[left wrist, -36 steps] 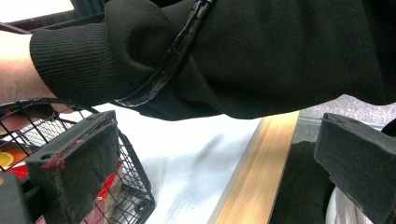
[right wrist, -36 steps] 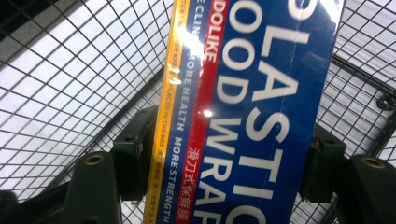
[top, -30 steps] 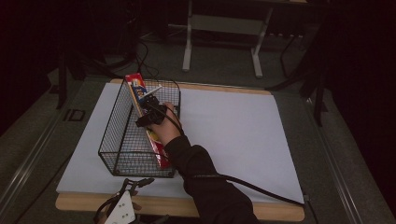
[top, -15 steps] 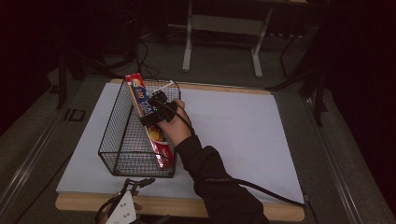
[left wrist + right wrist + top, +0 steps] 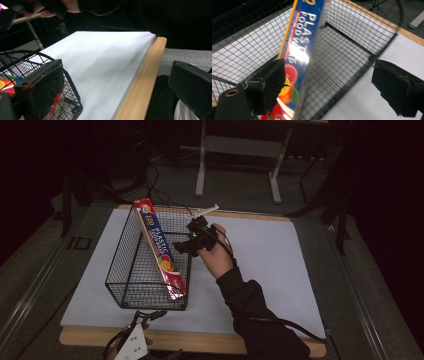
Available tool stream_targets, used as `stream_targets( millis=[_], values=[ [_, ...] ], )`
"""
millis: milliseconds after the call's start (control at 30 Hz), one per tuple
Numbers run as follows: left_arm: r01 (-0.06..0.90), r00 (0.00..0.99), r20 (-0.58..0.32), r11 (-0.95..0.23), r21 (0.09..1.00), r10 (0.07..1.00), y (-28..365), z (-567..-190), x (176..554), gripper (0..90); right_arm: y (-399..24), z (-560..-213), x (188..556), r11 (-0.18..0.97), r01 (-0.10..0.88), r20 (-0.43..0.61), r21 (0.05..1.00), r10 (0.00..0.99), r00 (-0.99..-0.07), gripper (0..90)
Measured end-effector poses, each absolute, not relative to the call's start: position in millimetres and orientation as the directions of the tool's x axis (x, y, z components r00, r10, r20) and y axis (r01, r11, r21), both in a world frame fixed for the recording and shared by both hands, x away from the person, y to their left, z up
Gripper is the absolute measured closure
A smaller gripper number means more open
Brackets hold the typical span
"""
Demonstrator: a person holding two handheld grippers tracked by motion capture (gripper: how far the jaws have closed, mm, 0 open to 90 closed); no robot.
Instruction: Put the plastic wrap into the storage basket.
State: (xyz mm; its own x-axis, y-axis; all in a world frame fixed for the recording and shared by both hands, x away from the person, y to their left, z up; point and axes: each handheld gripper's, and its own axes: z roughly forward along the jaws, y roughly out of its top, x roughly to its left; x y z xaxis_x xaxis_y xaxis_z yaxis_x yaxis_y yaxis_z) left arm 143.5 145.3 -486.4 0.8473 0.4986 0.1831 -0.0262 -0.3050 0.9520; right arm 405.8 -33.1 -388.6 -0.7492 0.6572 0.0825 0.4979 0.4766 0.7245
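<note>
Covering the wooden table [image 5: 280, 216], a white sheet [image 5: 270, 260] bears a wire basket [image 5: 131, 270] — both grippers' fingers spread, dark room behind.

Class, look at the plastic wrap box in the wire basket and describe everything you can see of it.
The plastic wrap box is a long, narrow carton, blue with red ends, white lettering and a citrus picture. It lies slanted in the black wire basket, its far end poking above the rim and its near end low in the front corner. The open right gripper sits beside it, not gripping it.
</note>
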Motion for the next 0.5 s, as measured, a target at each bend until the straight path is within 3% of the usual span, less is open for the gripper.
stream_targets(
  millis=[233,500],
  values=[
    [-0.031,0.847,0.187,-0.303,0.952,0.498,144,-486,143,0.7,-73,-394,396,0.419,0.513,0.124,0.749,0.672,-0.73,13.1],
    [-0.03,0.844,0.187,-0.304,0.952,0.503,145,-486,144,0.7,-108,-405,382,0.401,0.479,0.086,0.781,0.691,-0.718,12.9]
  ],
)
